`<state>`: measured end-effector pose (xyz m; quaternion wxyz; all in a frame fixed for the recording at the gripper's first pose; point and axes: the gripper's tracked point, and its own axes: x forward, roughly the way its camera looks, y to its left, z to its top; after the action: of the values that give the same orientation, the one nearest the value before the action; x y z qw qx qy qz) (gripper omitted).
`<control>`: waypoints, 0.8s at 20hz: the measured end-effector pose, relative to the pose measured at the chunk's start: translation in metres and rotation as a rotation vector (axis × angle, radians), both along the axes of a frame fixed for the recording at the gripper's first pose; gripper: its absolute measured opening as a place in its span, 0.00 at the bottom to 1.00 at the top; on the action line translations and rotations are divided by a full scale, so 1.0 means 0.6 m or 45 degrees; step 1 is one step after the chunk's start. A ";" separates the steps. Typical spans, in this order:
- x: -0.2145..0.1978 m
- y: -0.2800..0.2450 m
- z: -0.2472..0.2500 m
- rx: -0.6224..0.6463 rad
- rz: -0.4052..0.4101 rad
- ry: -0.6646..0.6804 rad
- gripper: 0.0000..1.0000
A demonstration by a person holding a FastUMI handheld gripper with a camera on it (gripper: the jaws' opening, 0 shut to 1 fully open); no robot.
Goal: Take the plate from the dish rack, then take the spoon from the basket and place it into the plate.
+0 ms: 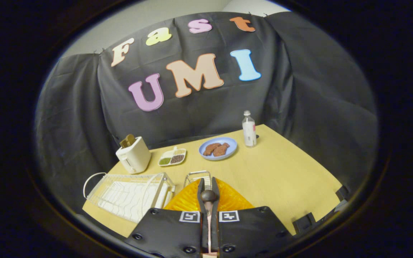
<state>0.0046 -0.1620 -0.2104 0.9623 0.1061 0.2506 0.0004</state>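
Spoon (208,200), lower centre of frame: pinched between nearly closed jaws of gripper (208,188), directly over orange plate (192,200) on worktop (281,172) beside dish rack (127,195); advisable handling—lower level, release low onto plate centre, avoiding basket (195,176) behind.

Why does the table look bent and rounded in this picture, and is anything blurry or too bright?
Gripper view: the fisheye lens bows the table edges and dish rack; light is soft and even, no glare; the bottle and blue plate look sharp; the gripper, fingers shut on a spoon over the orange plate, is slightly soft.
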 end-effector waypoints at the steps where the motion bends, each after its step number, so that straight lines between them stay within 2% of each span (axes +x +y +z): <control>1: -0.007 0.001 -0.009 -0.014 0.005 0.018 0.05; 8: -0.034 0.004 -0.051 -0.072 0.046 0.096 0.05; 16: -0.050 0.009 -0.096 -0.031 0.076 0.167 0.07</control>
<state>-0.0254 -0.1568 -0.2680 0.9446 0.0868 0.3160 0.0190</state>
